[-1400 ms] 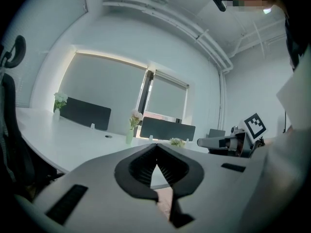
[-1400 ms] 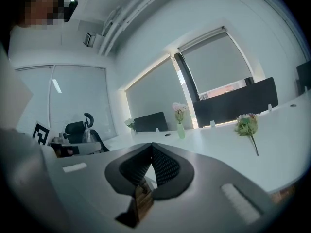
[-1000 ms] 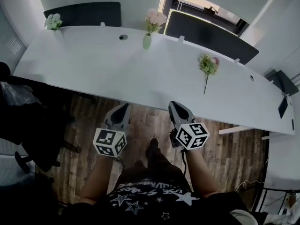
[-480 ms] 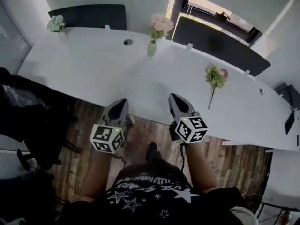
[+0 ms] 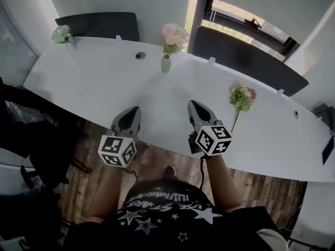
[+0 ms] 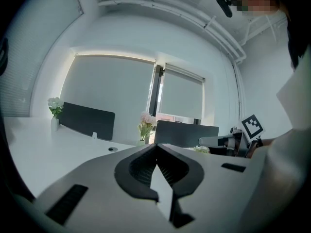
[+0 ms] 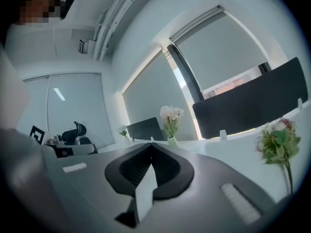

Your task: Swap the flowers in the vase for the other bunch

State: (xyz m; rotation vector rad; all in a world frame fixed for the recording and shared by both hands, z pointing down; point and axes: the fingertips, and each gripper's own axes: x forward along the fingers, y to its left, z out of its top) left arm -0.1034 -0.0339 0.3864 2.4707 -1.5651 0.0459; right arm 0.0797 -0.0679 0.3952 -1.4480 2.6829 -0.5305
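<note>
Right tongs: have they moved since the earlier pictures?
Yes, forward. Earlier the tips of the right tongs just reached the near edge of the table; now they lie well over its top.

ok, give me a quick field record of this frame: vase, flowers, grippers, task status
vase: pale green, upright near the far edge of the table
in vase: pink flowers
loose bunch: lying on the table, right of the vase, stem toward the person
left gripper: shut, empty, by the table's near edge
right gripper: shut, empty, by the near edge, closer to the loose bunch
other: white bouquet at the far-left corner
task status: swap not started
</note>
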